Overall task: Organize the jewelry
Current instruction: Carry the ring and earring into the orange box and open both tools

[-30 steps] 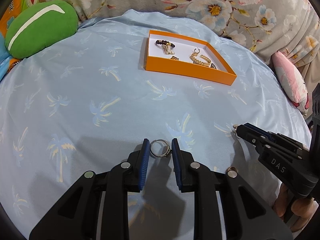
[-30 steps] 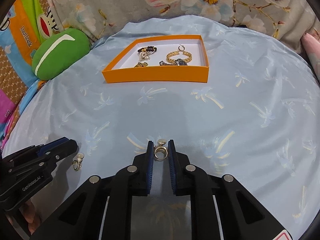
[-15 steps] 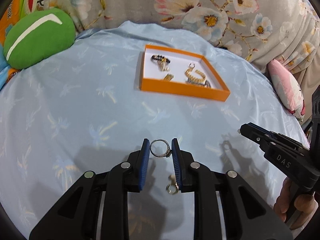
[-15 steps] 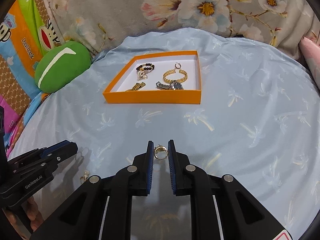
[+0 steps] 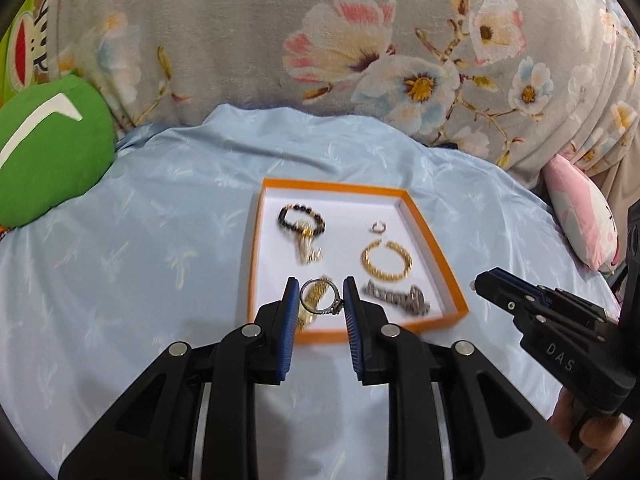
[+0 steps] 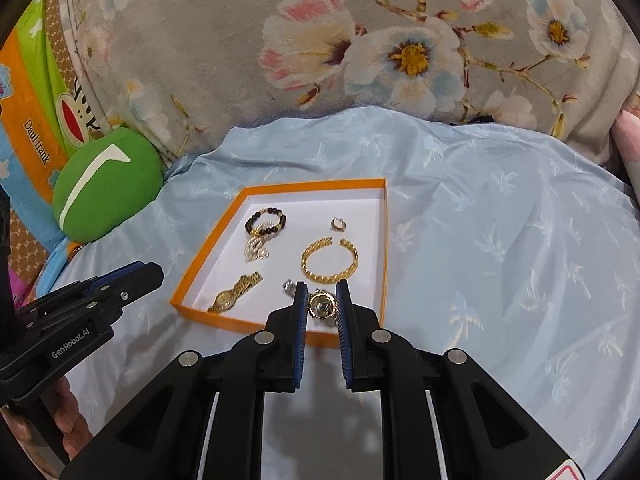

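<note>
Your left gripper (image 5: 321, 300) is clamped on a silver ring (image 5: 320, 298) and your right gripper (image 6: 322, 306), marked "DAS", on a gold ring (image 6: 321, 305), both above the orange box (image 6: 276, 323)'s near edge.

At the centre I see the shallow orange cardboard box (image 6: 224, 254) with a white floor. Under it lies the pale blue satin sheet (image 6: 500, 264) with a palm-tree print. At upper left, the round green plush cushion (image 6: 106, 188) has a white stripe.
</note>
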Demonstrator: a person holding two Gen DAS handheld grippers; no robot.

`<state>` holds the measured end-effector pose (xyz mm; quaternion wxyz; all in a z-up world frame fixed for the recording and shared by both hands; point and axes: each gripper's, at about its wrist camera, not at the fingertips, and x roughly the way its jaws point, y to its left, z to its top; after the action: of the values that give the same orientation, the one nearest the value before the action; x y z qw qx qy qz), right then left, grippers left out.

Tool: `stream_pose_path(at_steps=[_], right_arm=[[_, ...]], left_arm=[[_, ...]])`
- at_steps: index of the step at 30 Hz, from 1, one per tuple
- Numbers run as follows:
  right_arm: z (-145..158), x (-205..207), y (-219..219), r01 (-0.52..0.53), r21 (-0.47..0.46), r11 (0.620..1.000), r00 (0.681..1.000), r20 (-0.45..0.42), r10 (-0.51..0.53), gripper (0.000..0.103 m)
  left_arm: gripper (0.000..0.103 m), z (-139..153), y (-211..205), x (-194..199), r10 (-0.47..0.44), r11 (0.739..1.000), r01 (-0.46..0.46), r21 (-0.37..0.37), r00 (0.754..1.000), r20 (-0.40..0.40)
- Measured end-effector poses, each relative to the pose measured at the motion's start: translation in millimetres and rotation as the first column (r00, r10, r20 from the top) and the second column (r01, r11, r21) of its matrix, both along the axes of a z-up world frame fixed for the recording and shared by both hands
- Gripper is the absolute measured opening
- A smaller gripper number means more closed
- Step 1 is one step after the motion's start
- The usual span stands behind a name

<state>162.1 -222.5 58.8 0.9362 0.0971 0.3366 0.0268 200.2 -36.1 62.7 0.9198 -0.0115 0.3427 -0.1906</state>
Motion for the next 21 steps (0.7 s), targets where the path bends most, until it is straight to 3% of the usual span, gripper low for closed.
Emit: stream_pose_path(at_steps=[12, 21], right_arm=[[-20.2, 62.4, -7.0, -0.001, 0.009, 1.000, 1.000, -0.010, 0.001, 0.014], [-34.5, 76.4, -5.9, -0.008, 0.003, 1.000, 0.999, -0.031, 0.008, 0.014]], left_arm=[[0.022, -30.5, -30.3, 68.1, 0.007, 1.000, -0.007, 0.014, 1.000, -0.030], [0.022, -45.8, -32.8, 82.2, 0.005, 1.000, -0.005, 0.016, 0.999, -0.050]])
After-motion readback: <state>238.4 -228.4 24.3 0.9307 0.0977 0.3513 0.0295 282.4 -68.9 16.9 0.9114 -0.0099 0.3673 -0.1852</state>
